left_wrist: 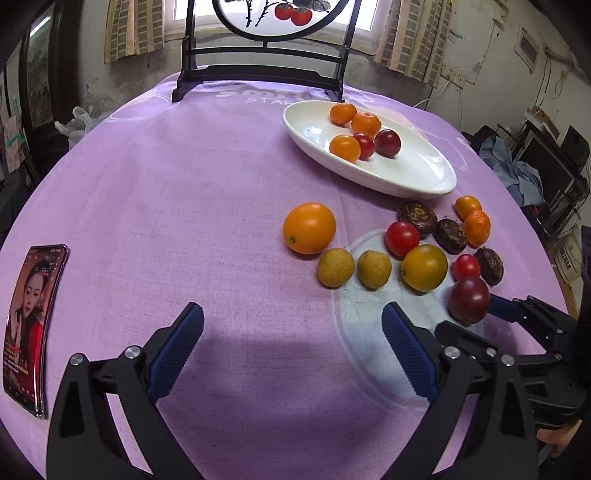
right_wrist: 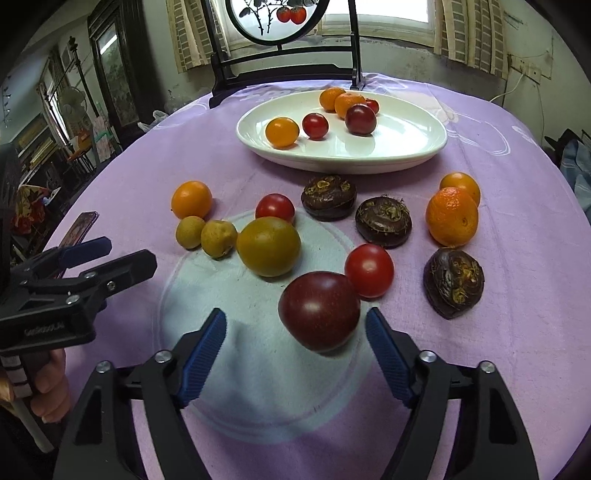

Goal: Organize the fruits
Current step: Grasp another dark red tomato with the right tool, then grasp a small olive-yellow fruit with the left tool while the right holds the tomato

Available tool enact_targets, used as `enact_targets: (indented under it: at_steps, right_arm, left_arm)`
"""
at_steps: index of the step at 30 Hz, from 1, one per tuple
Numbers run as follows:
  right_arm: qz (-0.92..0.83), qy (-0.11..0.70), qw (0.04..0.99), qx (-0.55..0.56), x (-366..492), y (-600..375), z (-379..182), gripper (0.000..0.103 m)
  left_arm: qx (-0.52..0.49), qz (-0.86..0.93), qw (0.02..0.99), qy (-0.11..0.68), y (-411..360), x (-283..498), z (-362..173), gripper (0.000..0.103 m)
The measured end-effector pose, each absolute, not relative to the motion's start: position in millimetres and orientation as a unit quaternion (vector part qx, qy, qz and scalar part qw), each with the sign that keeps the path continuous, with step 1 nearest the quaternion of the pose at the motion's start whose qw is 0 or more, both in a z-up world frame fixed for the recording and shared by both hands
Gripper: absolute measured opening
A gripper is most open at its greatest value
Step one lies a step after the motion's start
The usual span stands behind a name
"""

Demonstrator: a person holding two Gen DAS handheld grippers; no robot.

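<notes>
On purple tablecloth [right_wrist: 498, 295], white plate [right_wrist: 413, 155], curtained window [right_wrist: 391, 14] behind

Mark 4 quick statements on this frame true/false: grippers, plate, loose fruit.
1. The right gripper is open, with the dark red plum between its fingers. True.
2. The white oval plate is empty. False: it holds several small fruits.
3. The left gripper holds an orange. False: it is open, over bare purple tablecloth.
4. Three dark brown water chestnuts lie on the cloth, off the plate. True.
</notes>
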State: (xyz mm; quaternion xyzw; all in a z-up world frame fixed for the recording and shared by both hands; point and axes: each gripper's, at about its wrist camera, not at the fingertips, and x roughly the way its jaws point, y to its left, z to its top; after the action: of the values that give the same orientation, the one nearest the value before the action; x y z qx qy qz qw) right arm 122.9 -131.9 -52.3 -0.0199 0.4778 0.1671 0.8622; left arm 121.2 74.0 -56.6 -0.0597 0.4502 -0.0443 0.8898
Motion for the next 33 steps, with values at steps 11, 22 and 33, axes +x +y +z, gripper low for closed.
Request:
enact_targets:
  at_steps: [11,22,33]
  right_arm:
    - [0.152,0.47,0.869,0.024,127,-148,-52,0.042]
    - [0.171,0.434,0.884,0.039,104,-170,-36,0.042]
    - [0.194,0.422,0.883,0.069,103,-190,-38,0.042]
  left_arm:
    - [-0.038,-0.026,0.887,0.46,72,125,-66,0.095]
    - [-0.05,-0.023,0.877,0.478,73,133,-76,0.095]
    - [0.025,-0.025,0.877,0.479,50,138,-68,0.078]
